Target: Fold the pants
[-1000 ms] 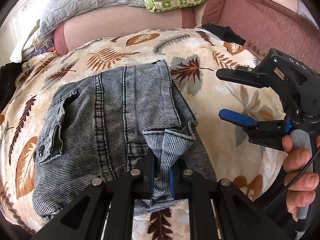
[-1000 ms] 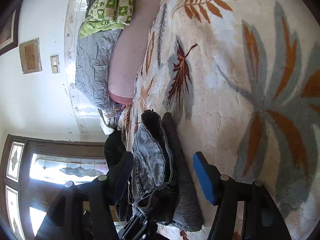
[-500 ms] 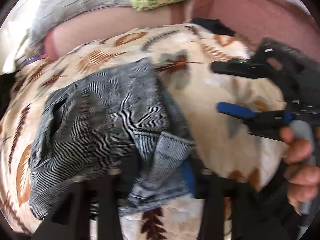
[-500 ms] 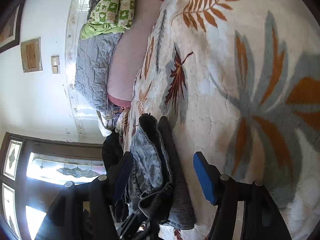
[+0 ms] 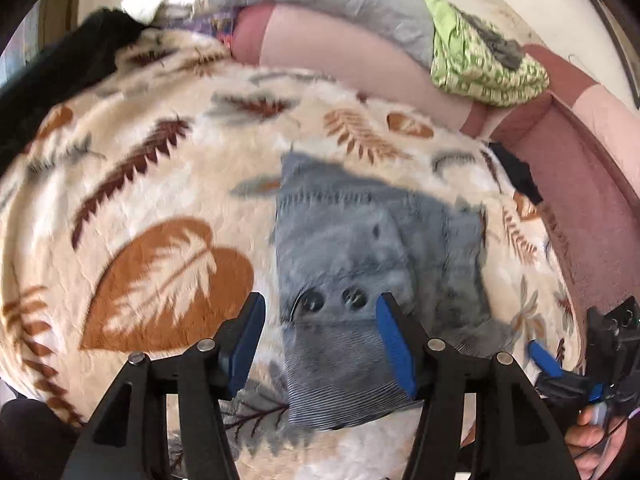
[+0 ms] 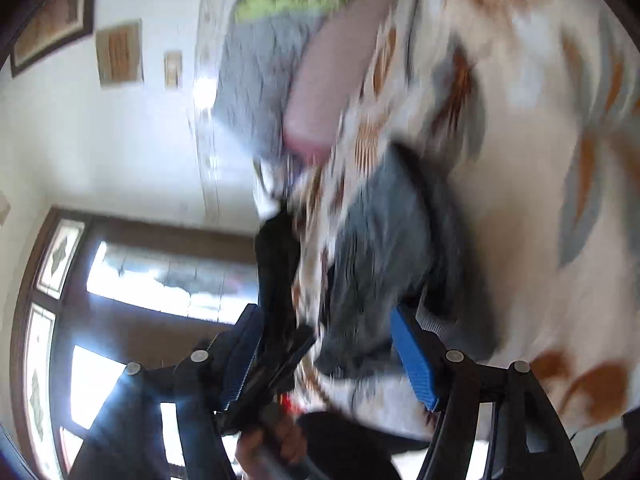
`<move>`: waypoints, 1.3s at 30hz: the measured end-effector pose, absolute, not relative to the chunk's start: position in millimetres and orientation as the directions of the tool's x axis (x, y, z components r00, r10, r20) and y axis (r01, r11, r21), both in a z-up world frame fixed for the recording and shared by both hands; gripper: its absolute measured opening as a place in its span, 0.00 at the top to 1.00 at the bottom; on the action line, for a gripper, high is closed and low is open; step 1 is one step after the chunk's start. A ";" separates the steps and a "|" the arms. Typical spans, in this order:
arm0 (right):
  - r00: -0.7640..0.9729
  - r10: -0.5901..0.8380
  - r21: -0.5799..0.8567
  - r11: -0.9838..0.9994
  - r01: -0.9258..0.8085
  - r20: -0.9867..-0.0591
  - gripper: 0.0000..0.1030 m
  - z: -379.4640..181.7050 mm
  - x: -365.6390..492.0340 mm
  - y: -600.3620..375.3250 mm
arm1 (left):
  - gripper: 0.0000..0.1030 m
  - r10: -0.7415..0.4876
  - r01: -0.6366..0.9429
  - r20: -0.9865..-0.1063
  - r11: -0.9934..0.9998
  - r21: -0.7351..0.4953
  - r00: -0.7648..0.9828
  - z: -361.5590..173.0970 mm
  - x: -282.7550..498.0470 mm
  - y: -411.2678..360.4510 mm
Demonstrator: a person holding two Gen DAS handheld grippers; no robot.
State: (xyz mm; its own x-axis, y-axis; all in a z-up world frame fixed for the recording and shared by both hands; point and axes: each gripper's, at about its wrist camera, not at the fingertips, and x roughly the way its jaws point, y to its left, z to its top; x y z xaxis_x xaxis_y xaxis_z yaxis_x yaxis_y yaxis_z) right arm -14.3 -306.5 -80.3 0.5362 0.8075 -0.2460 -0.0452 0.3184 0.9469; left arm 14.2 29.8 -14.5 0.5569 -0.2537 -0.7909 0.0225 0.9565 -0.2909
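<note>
While both grippers spread empty, folded pants lie on a leaf-print blanket.

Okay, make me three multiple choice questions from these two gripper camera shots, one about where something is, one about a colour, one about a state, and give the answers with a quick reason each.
1. Where do the folded jeans lie?
A. On the leaf-print blanket
B. On a wooden floor
C. On top of the green patterned bedding

2. What colour are the pads on the left gripper fingers?
A. Red
B. Blue
C. Yellow

3. What state is the left gripper in?
A. Clamped on the denim
B. Shut with nothing in it
C. Fingers apart, not pinching the denim

Answers:
1. A, since the denim rests on the cream blanket with its brown and grey leaves.
2. B, since both inner pads show blue in the left wrist view.
3. C, since the jaws are opening and the two fingers stand wide apart above the jeans, pressing on nothing.
</note>
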 end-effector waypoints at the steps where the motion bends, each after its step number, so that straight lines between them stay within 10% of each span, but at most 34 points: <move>1: 0.529 0.797 0.938 0.347 -0.007 -0.291 0.32 -91.7 -11.1 -302.2 | 0.43 -0.265 0.034 -0.794 0.955 -0.295 0.548 -20.1 13.5 27.5; 24: 0.493 0.789 0.929 0.343 0.141 -0.367 0.32 -98.4 18.3 -254.7 | 0.31 -0.297 0.070 -0.763 0.946 -0.316 0.573 -42.3 6.9 28.1; 26: 0.512 0.745 0.901 0.398 0.173 -0.427 0.46 -100.1 24.0 -257.0 | 0.31 -0.292 0.072 -0.764 0.949 -0.308 0.575 -42.8 7.0 26.7; 28: 0.530 0.692 0.864 0.468 0.188 -0.490 0.83 -97.0 22.5 -261.3 | 0.31 -0.291 0.072 -0.766 0.949 -0.306 0.574 -43.5 7.2 27.5; 34: 0.575 0.383 0.493 0.869 0.041 -0.723 0.89 -67.2 3.0 -242.4 | 0.27 -0.271 0.076 -0.781 0.958 -0.277 0.563 -38.8 8.1 25.2; 39: 0.574 0.397 0.495 0.869 0.016 -0.716 0.89 -84.0 -2.9 -244.3 | 0.27 -0.191 0.087 -0.745 0.981 -0.176 0.640 -10.5 1.2 17.4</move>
